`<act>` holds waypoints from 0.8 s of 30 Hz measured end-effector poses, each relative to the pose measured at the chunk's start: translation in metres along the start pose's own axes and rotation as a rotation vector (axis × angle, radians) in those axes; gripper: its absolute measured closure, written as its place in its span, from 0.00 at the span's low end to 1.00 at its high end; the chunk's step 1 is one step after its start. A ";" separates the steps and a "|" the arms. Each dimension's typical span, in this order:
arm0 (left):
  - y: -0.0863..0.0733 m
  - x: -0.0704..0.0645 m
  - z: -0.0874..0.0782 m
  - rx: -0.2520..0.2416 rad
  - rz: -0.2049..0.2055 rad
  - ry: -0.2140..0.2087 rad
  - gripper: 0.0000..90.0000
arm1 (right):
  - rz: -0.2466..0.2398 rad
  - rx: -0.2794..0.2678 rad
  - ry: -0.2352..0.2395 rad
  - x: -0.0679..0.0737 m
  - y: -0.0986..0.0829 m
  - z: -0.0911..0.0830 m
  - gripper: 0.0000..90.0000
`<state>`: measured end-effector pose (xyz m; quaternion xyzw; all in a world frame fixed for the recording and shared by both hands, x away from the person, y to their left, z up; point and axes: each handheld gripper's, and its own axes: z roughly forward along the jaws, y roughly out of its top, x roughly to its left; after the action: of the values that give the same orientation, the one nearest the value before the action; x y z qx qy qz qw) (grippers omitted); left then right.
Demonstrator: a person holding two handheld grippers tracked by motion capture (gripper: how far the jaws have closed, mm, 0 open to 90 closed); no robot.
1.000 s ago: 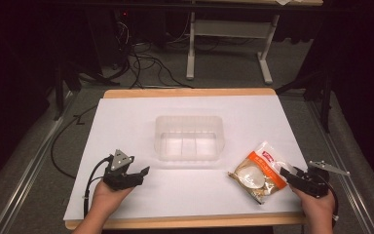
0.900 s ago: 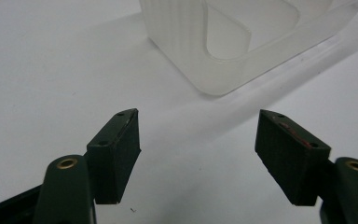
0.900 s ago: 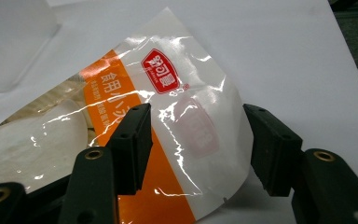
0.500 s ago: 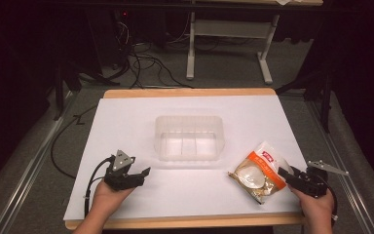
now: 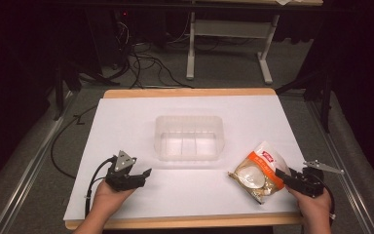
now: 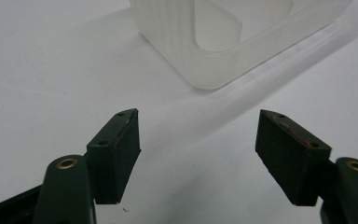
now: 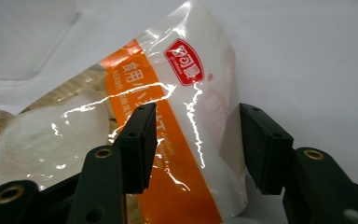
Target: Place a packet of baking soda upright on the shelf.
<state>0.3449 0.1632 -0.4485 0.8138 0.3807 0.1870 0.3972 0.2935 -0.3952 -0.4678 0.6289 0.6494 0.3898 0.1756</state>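
One clear bin (image 5: 189, 137) sat mid-table, holding nothing visible. Right tool (image 7: 193, 144) straddled the snack bag (image 7: 168, 140), spread; left tool (image 6: 198, 161) gaped over bare table (image 5: 126, 122).

quick count: one clear plastic container (image 5: 189, 137) with three compartments inside, one snack bag (image 5: 258, 171), and two tools, the left tool (image 5: 142, 174) and the right tool (image 5: 281, 174), one in each of the person's two hands. all of it on one white worktop (image 5: 126, 122).
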 end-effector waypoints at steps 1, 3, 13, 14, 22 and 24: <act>0.000 0.000 0.000 -0.002 0.000 -0.001 0.35 | 0.017 0.015 -0.009 -0.004 -0.001 0.003 0.55; 0.000 -0.001 0.000 -0.001 0.001 -0.001 0.35 | 0.024 0.021 -0.011 -0.005 -0.002 0.004 0.56; 0.000 -0.001 0.000 -0.002 0.006 0.004 0.35 | 0.058 0.013 0.035 -0.008 -0.003 0.003 0.74; 0.000 -0.001 0.000 0.001 0.007 0.003 0.35 | 0.054 0.021 0.029 -0.007 -0.003 0.003 0.74; 0.000 -0.002 0.001 0.006 0.011 0.007 0.35 | 0.022 0.049 -0.017 -0.005 -0.002 0.006 0.85; 0.000 -0.002 0.001 0.007 0.012 0.007 0.34 | 0.020 0.052 -0.022 -0.005 -0.001 0.006 0.92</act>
<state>0.3441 0.1618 -0.4491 0.8168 0.3780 0.1907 0.3919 0.2977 -0.3977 -0.4739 0.6439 0.6512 0.3676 0.1623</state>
